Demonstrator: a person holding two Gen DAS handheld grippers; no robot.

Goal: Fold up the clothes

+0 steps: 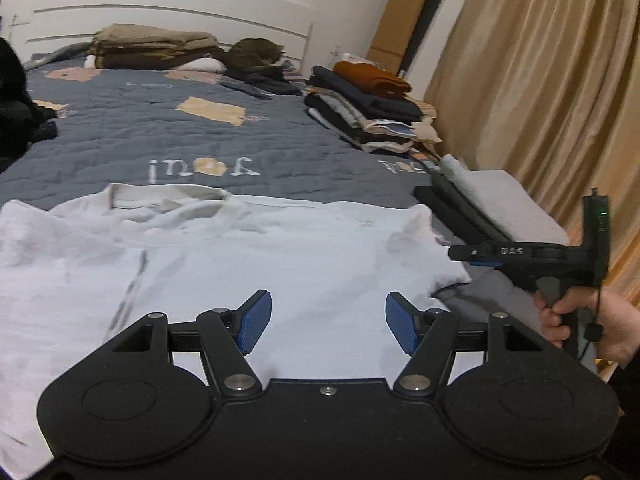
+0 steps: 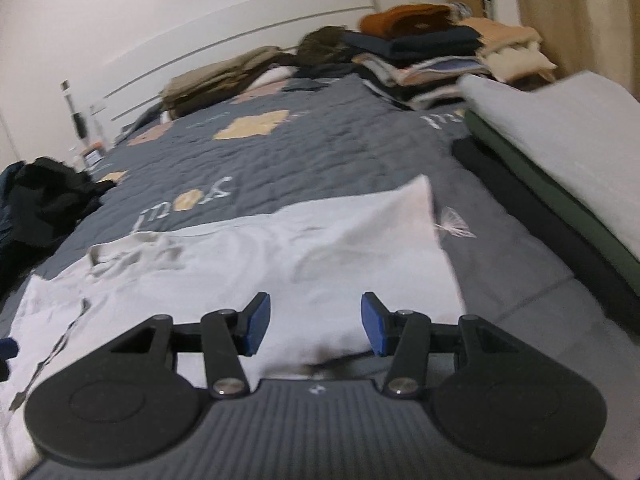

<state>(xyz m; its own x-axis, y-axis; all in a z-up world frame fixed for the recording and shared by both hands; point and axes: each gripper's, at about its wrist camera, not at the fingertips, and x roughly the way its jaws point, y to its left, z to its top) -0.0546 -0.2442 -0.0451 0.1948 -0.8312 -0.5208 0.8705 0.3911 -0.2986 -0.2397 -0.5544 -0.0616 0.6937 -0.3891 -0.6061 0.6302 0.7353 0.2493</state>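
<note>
White T-shirt (image 1: 248, 256) lies spread face-up across the near end of a bed (image 1: 168, 136), collar toward the headboard (image 1: 168, 20), its body smoothed roughly flat on the grey quilt, apparently laid out so the first fold can be made. At far left a heap of dark clothes (image 1: 16, 108) sits unfolded at the bed's edge, probably waiting its turn. Over the shirt's lower middle hovers the left gripper (image 1: 328, 326), its blue pads (image 1: 256, 322) spread apart with only bare cloth showing between them; nothing is pinched. It points down at a slant toward the fabric, as if lining up for a grab at the hem or side.

Further back, folded brown garments (image 1: 156, 46) are stacked near the headboard, and beside them a cat (image 1: 256, 54) lies curled up. To the right, a taller pile of folded clothes (image 1: 368, 112) topped with a rust-coloured piece lines the bed's edge, and closer in sit folded grey and dark items (image 1: 500, 208), presumably finished work kept clear of the folding space.

At the right, a hand (image 1: 592, 320) grips the handle of the right gripper (image 2: 316, 326), held just off the shirt's right edge near the sleeve (image 1: 420, 220). From its own camera the jaws stand apart above the shirt's right side, gripping nothing. Beige curtains (image 1: 540, 80) hang along the right wall.
</note>
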